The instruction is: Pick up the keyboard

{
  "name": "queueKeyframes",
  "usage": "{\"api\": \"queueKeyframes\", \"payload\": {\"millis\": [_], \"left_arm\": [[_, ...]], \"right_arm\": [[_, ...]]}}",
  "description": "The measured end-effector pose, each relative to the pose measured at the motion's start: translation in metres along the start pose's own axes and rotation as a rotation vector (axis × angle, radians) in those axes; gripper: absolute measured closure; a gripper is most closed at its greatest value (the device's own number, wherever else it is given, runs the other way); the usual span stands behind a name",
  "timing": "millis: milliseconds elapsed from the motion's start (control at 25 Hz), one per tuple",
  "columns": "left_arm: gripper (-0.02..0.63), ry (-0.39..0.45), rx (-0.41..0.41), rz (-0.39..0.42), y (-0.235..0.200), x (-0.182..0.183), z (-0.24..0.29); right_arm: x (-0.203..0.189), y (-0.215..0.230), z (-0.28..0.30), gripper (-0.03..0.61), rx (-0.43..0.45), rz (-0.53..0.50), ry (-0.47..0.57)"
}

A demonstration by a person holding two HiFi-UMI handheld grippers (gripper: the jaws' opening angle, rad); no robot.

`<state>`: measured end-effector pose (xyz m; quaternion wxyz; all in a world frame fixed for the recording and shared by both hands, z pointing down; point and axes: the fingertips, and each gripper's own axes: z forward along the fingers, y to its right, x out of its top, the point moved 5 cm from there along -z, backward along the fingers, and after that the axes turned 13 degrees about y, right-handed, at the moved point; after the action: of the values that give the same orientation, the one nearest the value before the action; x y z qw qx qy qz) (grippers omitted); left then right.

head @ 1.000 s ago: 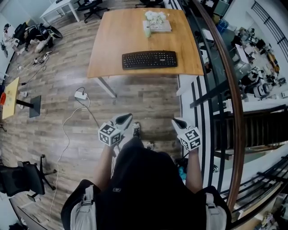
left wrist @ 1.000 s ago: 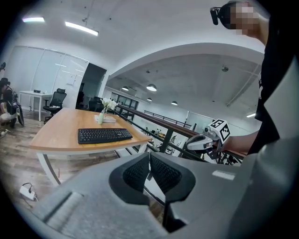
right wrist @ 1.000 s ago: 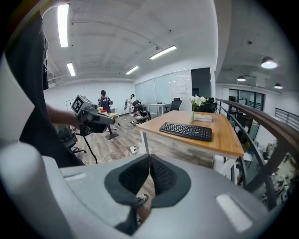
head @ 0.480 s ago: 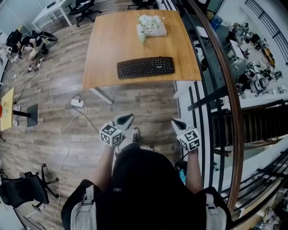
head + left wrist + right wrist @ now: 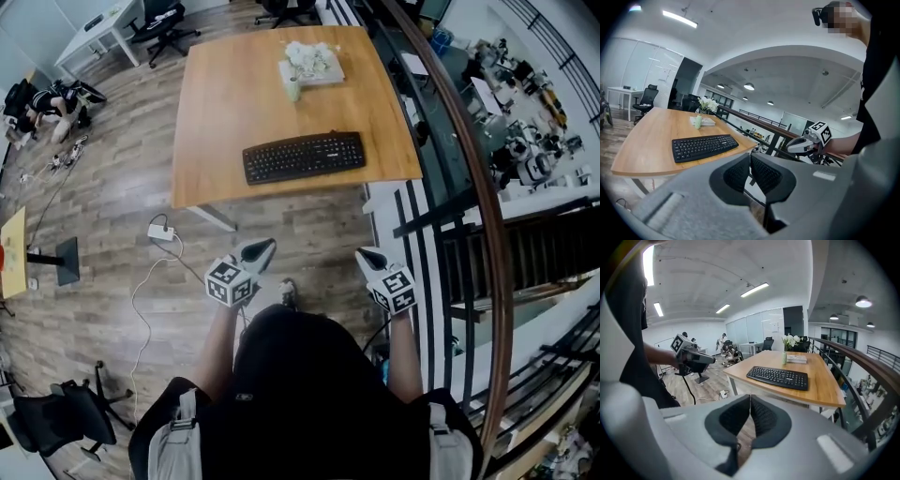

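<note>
Black keyboard (image 5: 304,157) is lying flat on the wooden table (image 5: 234,103), close to the table's near edge and toward its right end; nothing's touching it. White flowers (image 5: 305,56) and a book (image 5: 328,75) sit near the table's far edge, well apart from the keyboard. Both grippers are short of the table, out over the plank floor (image 5: 94,206) in front of its near edge. The left gripper (image 5: 262,247) has its jaws pressed together with nothing between them; the right gripper (image 5: 366,255) is the same, pads touching, empty. Both point toward the table, and neither is over the tabletop. A white power strip (image 5: 161,232) with its cable lies on the floor just off the table's near left corner; a dark handrail (image 5: 459,141) runs along the table's right side.
</note>
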<state>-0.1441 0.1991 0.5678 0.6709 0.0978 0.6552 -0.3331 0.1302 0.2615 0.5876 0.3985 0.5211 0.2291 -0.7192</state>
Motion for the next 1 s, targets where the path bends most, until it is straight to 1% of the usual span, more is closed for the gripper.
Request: {"api": "queueKeyframes", "payload": {"millis": [280,680,840,1000], "left_arm": [[0.597,-0.011,-0.034,-0.015,-0.038,0.008,0.013],[0.597,-0.014,-0.088,-0.019,-0.077,0.007,0.017],[0.597,-0.001,-0.079,-0.017,-0.094,0.008,0.011],[0.597,0.007,-0.061,-0.03,-0.111,0.012,0.001]], "right_arm": [[0.008,0.005,0.029,0.574,-0.038,0.008,-0.015],[0.009,-0.001,0.057,0.574,-0.107,0.015,-0.02],[0.0,-0.009,0.071,0.574,-0.11,-0.009,-0.052],[0.005,-0.015,0.088,0.574,-0.1,-0.017,-0.056]]}}
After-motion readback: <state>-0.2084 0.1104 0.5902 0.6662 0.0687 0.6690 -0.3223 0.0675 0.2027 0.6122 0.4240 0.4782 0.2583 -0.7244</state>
